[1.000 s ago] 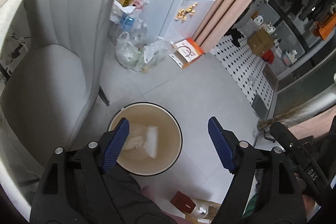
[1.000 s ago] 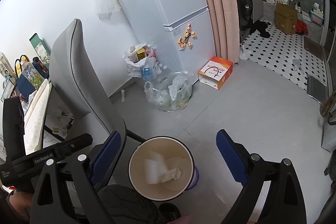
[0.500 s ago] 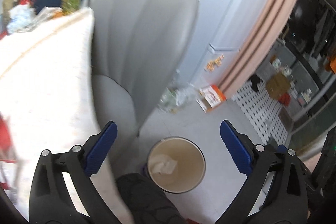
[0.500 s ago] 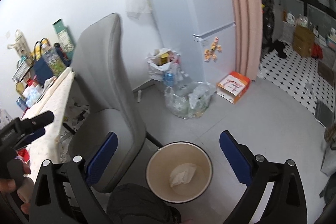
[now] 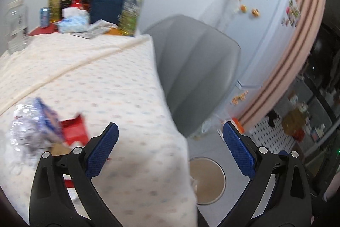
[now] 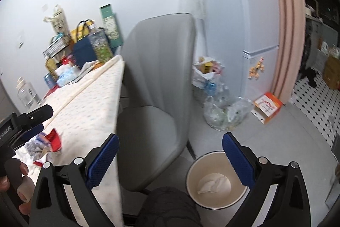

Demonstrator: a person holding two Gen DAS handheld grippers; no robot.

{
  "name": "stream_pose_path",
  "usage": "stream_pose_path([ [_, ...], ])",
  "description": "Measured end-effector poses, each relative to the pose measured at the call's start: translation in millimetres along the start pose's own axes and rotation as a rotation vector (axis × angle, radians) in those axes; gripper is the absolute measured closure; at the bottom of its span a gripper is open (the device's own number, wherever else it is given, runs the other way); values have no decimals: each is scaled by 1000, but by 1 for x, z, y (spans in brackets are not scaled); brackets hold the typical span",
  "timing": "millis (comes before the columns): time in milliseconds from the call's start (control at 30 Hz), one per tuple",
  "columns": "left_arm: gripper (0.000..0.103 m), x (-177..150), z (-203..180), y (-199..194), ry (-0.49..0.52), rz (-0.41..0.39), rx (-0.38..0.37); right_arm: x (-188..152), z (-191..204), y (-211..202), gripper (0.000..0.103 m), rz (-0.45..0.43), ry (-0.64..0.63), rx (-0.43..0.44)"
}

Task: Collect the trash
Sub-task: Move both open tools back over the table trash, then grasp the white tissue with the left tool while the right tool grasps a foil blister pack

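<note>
A round beige bin [image 6: 215, 181] stands on the floor with white crumpled paper [image 6: 212, 183] inside; it also shows in the left wrist view [image 5: 209, 181]. Trash lies on the tablecloth: a crumpled clear plastic wrapper [image 5: 27, 129] and a red packet [image 5: 74, 131], also seen in the right wrist view [image 6: 45, 142]. My left gripper [image 5: 170, 149] is open and empty above the table's edge, right of the trash. My right gripper [image 6: 170, 157] is open and empty above the chair seat and bin. The left gripper's body [image 6: 23, 120] shows at the right view's left edge.
A grey chair [image 6: 157, 86] stands between table [image 5: 102, 78] and bin. Bags, bottles and boxes crowd the table's far end [image 5: 89, 10]. A fridge [image 6: 244, 14], plastic bags of bottles [image 6: 221, 107] and an orange box [image 6: 267, 106] stand behind.
Both grippers have risen and swung left from over the bin. The left one now looks across the tabletop at the trash. Both stayed open.
</note>
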State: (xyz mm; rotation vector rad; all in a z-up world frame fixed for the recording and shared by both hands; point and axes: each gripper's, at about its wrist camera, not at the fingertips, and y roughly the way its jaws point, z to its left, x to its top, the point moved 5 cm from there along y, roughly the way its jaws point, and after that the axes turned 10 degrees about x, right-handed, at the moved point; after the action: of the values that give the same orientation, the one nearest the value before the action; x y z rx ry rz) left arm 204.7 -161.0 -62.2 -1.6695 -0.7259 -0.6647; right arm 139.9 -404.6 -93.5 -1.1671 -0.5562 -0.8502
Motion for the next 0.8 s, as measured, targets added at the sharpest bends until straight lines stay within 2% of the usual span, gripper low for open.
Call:
stream_pose_path([
  [200, 6, 0, 50, -20, -52, -43, 43, -4, 48, 7, 8, 15, -53, 48],
  [467, 6, -9, 117, -35, -140, -45, 100, -15, 109, 21, 8, 52, -128, 123],
  [800, 6, -22, 191, -50, -253, -48, 181, -31, 167, 41, 8, 119, -204, 191],
])
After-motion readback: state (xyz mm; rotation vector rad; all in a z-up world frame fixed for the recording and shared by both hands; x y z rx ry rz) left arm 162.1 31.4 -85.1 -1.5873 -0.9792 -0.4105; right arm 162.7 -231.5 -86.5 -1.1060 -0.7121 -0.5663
